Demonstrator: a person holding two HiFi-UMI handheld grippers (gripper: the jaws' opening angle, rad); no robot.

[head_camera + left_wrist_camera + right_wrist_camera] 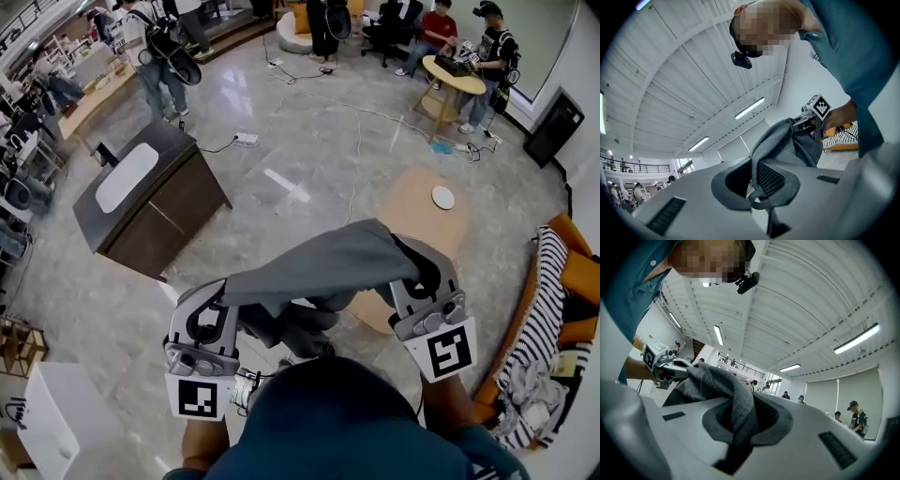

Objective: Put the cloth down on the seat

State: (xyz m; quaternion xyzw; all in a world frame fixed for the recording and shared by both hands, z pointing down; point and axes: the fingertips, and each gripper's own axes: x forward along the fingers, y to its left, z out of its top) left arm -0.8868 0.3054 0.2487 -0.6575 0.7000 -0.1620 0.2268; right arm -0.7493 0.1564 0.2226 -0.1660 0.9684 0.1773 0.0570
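A grey cloth point(319, 262) hangs stretched between my two grippers, in front of my chest and above the floor. My left gripper point(223, 292) is shut on its left end, my right gripper point(412, 255) on its right end. In the left gripper view the cloth point(776, 140) runs out of the left gripper point(757, 190) to the right gripper point(813, 119). In the right gripper view the cloth point(717, 380) comes out of the right gripper point(738, 425) and reaches the left gripper point(663, 366). An orange sofa point(572, 272) with a striped throw point(544, 309) stands at the right edge.
A light wooden round table point(412, 211) with a white disc point(442, 197) stands beyond the cloth. A dark cabinet point(155, 192) is at the left, a white box point(52, 422) at the lower left. Cables cross the floor. People sit and stand at the back.
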